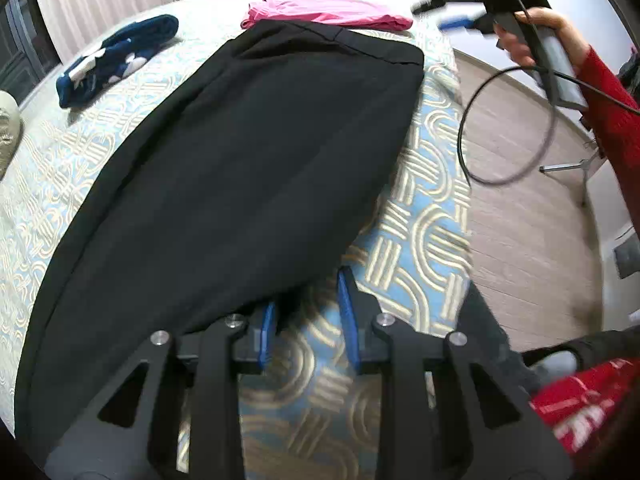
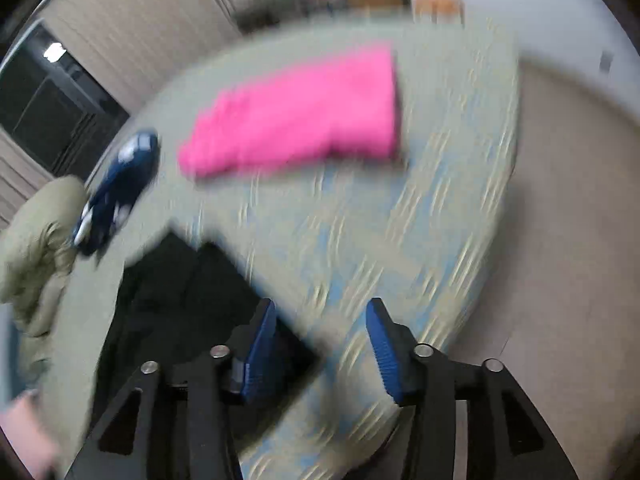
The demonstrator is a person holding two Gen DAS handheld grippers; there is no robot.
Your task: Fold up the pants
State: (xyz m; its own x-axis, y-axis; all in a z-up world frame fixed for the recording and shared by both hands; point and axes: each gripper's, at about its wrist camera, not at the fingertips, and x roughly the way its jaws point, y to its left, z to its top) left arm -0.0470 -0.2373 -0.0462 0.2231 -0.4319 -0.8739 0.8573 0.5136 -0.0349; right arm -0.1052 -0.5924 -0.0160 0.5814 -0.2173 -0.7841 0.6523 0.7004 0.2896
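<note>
At the near hem of the black pants (image 1: 240,168), the left gripper (image 1: 306,312) hangs with fingers spread, gripping nothing. Farther right, the right gripper (image 2: 322,344) (blurred) gapes above the patterned bed (image 1: 424,216); pants lie flat, pink garment (image 2: 296,116) beyond.

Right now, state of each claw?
Left claw: open, holding nothing, at the hem of the black pants.
Right claw: open, empty, above the bed.

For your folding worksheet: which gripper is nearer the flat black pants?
Left. The left gripper sits at the black pants' near hem; the right gripper is raised beyond their far corner.
</note>
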